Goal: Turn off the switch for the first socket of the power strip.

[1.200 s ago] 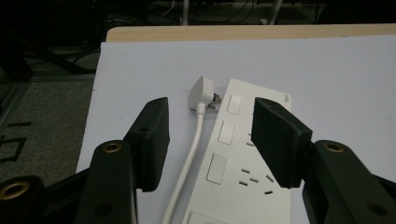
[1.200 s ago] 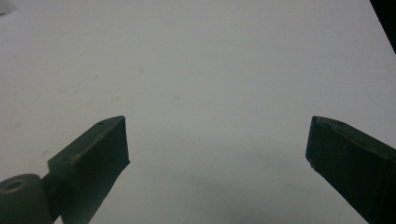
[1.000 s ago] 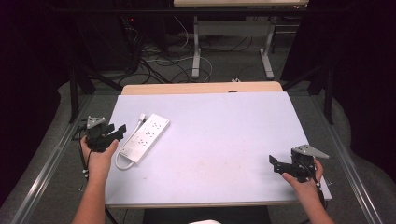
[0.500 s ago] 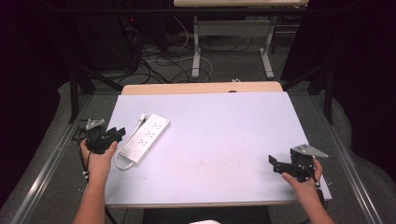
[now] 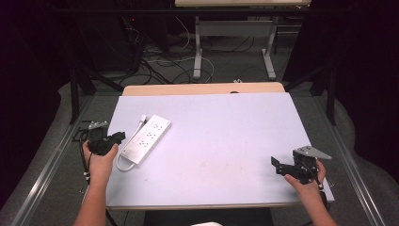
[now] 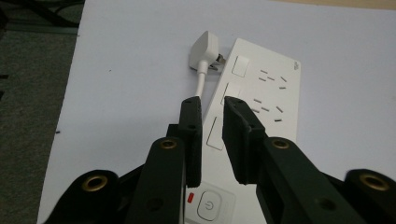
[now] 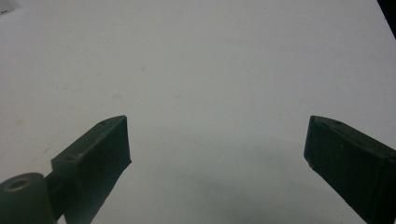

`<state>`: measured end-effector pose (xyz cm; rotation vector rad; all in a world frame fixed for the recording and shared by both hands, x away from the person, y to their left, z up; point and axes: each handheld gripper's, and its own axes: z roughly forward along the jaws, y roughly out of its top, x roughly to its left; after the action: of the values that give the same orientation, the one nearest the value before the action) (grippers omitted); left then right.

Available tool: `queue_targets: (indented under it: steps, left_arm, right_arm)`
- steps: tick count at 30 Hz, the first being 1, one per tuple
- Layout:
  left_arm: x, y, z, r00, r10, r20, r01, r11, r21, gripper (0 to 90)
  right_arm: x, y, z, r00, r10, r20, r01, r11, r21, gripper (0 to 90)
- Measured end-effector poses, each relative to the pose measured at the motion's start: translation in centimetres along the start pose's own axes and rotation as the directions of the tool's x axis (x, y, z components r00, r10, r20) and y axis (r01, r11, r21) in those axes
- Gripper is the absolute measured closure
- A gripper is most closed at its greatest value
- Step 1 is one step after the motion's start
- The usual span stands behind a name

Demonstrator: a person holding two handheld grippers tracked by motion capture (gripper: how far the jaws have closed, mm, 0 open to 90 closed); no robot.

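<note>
A: We're at the near-left corner of the table [image 5: 221, 113], and our left gripper [image 5: 114, 139] has slid back off the power strip [image 5: 145, 139] over the last second. It now sits just left of the strip's near end, at the table edge.

B: Right, and the strip itself hasn't budged: it lies flat, angled, its far end pointing toward the table's middle.

A: In the left gripper view the left gripper [image 6: 212, 105] has its jaws drawn close, a narrow gap between them, pinching nothing. Below them we see the strip's power button [image 6: 208, 206] and, past the tips, the cord [image 6: 200, 84] running up to the white plug [image 6: 205, 46] beside the strip's far end.

B: So we read that as lining up on the cord or plug, not a grasp yet.

A: Our right gripper [image 5: 281, 166] hasn't moved, well right of the strip, jaws spread wide over bare table.

B: Agreed, 1 hand working, 1 waiting.
</note>
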<state>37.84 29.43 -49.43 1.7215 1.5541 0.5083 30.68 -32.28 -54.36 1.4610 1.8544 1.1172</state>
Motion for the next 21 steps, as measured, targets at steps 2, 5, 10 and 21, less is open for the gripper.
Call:
queue_targets:
  steps: [2, 5, 10, 21]
  left_arm:
    - [-0.1, 0.0, 0.1, 1.0000, -0.003, -0.002, 0.003, 1.0000, -0.003, 78.9]
    - [-0.2, 0.0, 0.3, 1.0000, 0.005, -0.005, -0.005, 0.9998, 0.020, 81.4]
    - [-0.4, -0.1, 0.7, 0.9998, 0.019, -0.010, -0.019, 0.9990, 0.042, 84.3]
    - [-0.5, 0.4, 1.3, 0.9986, 0.053, -0.004, -0.053, 0.9939, 0.097, 89.4]
  right_arm:
    - [0.0, 0.0, 0.0, 1.0000, -0.001, -0.005, 0.001, 1.000, 0.004, 6.2]
    - [0.1, -0.1, 0.1, 1.0000, -0.002, 0.000, 0.002, 1.000, -0.003, 6.2]
    - [0.1, -0.1, 0.2, 1.0000, -0.003, -0.003, 0.003, 1.000, 0.000, 6.3]
    - [0.1, -0.1, 0.1, 1.0000, 0.002, -0.001, -0.002, 1.000, 0.004, 6.3]
